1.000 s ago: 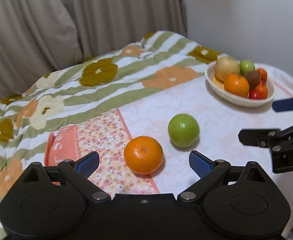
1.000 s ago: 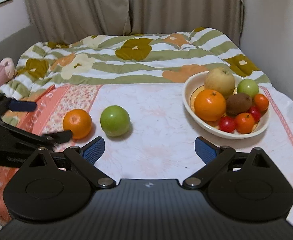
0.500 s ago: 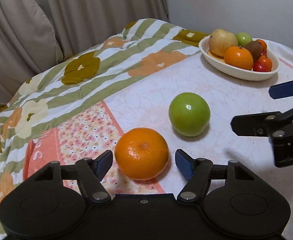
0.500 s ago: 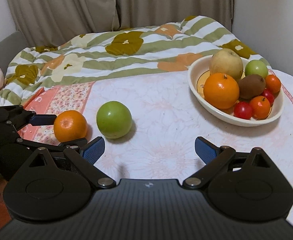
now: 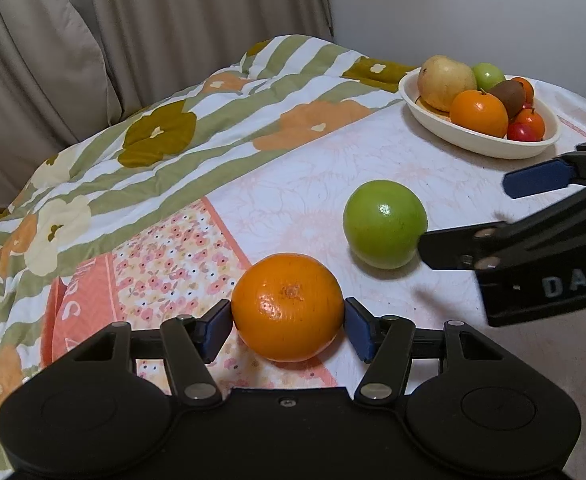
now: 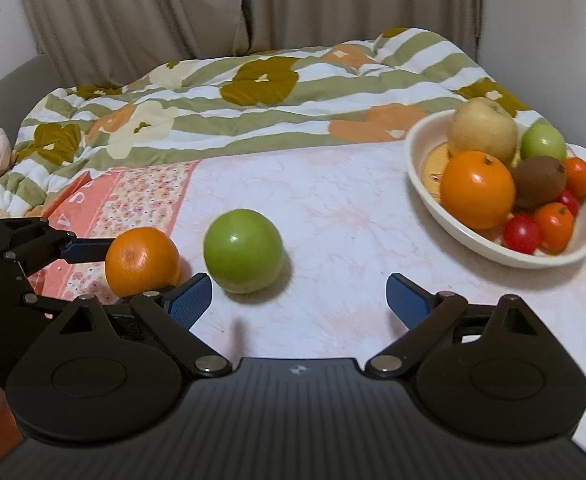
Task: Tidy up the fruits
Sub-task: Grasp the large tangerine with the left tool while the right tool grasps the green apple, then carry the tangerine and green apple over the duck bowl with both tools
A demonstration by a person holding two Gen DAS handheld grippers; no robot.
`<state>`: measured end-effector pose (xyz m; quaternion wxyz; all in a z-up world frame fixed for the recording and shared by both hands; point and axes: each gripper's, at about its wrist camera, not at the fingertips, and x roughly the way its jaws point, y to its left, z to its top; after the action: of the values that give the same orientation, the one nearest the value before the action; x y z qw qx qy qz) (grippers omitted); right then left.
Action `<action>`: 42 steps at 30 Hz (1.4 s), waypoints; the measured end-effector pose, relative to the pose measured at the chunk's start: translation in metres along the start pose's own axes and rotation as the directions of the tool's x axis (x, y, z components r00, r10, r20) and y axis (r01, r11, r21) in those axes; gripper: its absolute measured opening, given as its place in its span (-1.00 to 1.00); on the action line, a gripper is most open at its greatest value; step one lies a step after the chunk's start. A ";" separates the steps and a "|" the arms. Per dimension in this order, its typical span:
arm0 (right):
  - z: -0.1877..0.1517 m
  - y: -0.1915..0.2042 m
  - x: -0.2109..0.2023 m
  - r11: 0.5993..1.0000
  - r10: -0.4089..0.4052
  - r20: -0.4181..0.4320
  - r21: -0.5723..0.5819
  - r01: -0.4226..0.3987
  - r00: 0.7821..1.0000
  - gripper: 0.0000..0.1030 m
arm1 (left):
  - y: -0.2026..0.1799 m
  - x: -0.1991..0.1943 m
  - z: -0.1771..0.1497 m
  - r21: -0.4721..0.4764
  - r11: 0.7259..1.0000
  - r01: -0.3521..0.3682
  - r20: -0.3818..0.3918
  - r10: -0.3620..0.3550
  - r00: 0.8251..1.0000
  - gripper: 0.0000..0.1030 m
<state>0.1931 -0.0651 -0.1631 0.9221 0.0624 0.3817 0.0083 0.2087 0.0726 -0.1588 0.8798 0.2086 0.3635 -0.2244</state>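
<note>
An orange mandarin (image 5: 288, 306) lies on the bedspread, and my left gripper (image 5: 288, 326) is shut on it with a blue pad on each side; it also shows in the right wrist view (image 6: 142, 261). A green apple (image 5: 385, 224) lies just right of it, also in the right wrist view (image 6: 244, 256). My right gripper (image 6: 299, 300) is open and empty, just short of the apple; it also shows in the left wrist view (image 5: 525, 216). A cream bowl (image 6: 493, 250) at the far right holds several fruits.
The surface is a bed with a pink floral cover (image 6: 353, 216) and a green-striped flowered quilt (image 6: 253, 96) behind. Curtains (image 6: 173, 8) and a wall stand at the back. The bowl also shows in the left wrist view (image 5: 481, 136).
My left gripper has moved forward around the mandarin and closed on it. My right gripper has moved nearer the green apple and stays open.
</note>
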 end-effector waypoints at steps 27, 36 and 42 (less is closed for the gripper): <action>0.017 0.025 0.037 0.992 0.108 -0.043 -0.068 -0.111 0.993 0.33 | 0.026 -0.033 -0.025 -0.174 0.982 -0.071 -0.029 0.067 0.997 0.24; 0.025 0.022 0.001 0.986 0.143 -0.020 -0.088 -0.144 0.990 0.33 | 0.023 -0.061 -0.015 -0.229 0.969 -0.097 -0.013 0.097 0.995 0.24; 0.033 0.008 -0.039 0.982 0.164 0.005 -0.093 -0.163 0.986 0.33 | 0.012 -0.087 0.002 -0.253 0.961 -0.114 0.006 0.119 0.993 0.24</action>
<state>0.1895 -0.0633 -0.1114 0.9227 0.0511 0.3685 0.1012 0.1609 0.1020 -0.0912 0.9146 0.1137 0.3669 -0.1265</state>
